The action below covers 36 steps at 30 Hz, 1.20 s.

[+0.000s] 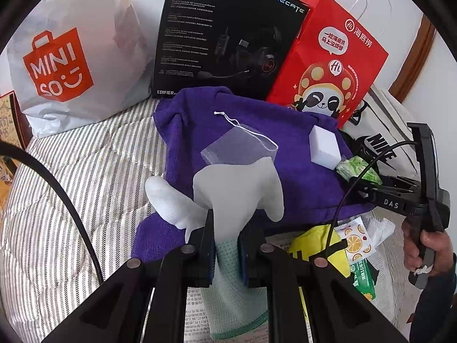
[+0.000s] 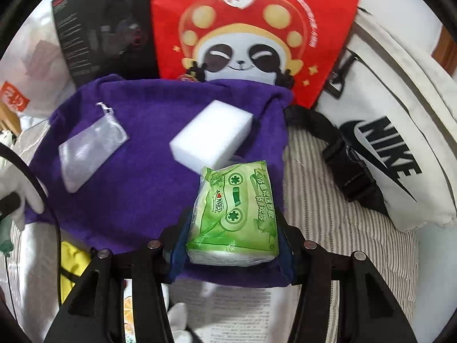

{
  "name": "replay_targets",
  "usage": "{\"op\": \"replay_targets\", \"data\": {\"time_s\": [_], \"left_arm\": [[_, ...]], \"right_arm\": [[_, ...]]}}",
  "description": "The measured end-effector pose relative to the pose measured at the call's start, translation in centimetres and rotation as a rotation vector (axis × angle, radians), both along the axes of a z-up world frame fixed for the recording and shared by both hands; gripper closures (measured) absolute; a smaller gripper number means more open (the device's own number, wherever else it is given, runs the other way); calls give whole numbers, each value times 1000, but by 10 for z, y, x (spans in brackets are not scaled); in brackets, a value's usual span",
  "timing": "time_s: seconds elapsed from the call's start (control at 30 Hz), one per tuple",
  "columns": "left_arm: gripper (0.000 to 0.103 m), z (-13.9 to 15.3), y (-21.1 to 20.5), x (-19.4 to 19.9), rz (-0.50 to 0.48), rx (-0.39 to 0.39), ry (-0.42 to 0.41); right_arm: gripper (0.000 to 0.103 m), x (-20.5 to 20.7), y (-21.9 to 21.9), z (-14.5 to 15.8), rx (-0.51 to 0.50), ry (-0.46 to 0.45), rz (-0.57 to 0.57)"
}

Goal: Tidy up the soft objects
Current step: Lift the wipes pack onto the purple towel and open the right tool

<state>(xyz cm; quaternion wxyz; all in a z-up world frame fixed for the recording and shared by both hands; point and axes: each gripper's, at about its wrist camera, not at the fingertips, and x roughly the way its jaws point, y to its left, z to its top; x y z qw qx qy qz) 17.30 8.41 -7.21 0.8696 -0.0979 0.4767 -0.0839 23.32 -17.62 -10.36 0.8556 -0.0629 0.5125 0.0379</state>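
clamping the tissue pack (image 2: 234,214) between both right fingers (image 2: 178,245).

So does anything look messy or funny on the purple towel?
The purple towel is rumpled, bunched at its far edge. The white sponge lies crooked on it, and the mesh pouch lies slanted. Nothing looks spilled or torn.
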Motion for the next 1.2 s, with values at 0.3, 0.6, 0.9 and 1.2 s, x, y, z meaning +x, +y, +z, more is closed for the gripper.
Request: {"op": "replay_targets", "data": {"time_s": [0.3,0.6,0.9,1.2], "left_arm": [[90,1,2,1,2,-15,-4],[90,4,3,4,1,-10,-4],[90,6,-5,14,-14,23,-3],[90,6,-19,46,-26,46,-9]], "right_arm": [[51,18,4,-21,69,21,19],[48,24,-10,-35,167,43,44],[37,16,-9,-25,171,81,87],[29,-3,-25,7,198,3,57]]}}
